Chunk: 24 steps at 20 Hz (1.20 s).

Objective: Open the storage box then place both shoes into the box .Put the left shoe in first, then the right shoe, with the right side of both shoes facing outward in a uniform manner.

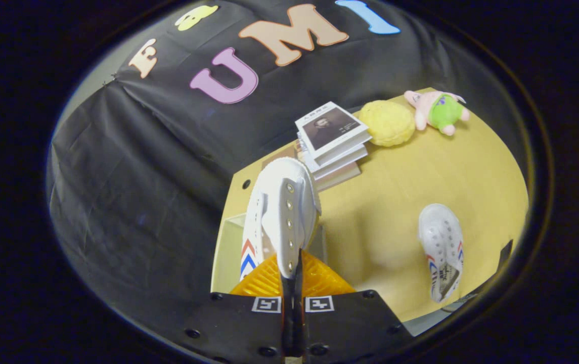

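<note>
Two white canvas shoes are in view. One, the held shoe (pixel 283 212), is clamped between the fingers of the gripper (pixel 293 283): the jaws are drawn nearly together, both pressing on the thin eyelet flap of the upper. This shoe hangs raised above the table edge, toe pointing away from the fingers, with a row of metal eyelets facing the camera and red and blue chevron stripes showing on its side panel.

Just below and beside the held shoe lies the storage box (pixel 228 253), pale-walled, at the near corner of the table; whether its lid is fully open cannot be told from this view.

The second shoe (pixel 441 250) rests on the yellow wooden table (pixel 395 182), well apart from the held shoe, sole down, with its opening toward the camera.

Beyond the fingers, at the far side of the table, sits a stack of books (pixel 332 141). Just beside the stack is a yellow round cushion (pixel 387 123), and next to that a pink plush toy (pixel 438 111) in a green garment, lying on its side.
</note>
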Tool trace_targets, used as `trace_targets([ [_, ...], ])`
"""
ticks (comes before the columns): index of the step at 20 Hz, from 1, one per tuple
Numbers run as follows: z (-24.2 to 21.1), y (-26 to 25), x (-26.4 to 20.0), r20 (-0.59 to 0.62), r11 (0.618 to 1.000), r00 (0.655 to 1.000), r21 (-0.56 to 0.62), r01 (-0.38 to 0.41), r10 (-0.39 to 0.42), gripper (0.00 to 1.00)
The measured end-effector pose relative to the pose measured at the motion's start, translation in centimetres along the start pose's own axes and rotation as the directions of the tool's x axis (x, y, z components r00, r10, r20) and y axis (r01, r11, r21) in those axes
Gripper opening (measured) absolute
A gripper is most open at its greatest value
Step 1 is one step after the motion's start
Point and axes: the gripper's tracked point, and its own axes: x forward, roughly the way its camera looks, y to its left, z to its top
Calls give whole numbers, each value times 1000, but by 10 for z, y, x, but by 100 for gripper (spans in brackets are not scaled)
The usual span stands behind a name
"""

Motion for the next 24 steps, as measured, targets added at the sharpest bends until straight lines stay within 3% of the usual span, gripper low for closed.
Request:
trace_targets([
  [10,-71,58,69,-157,994,988,-108,-9,-8,4],
  [23,-131,56,143,-274,981,952,-172,91,-136,4],
  [24,-132,54,143,-272,979,952,-180,96,-144,9],
])
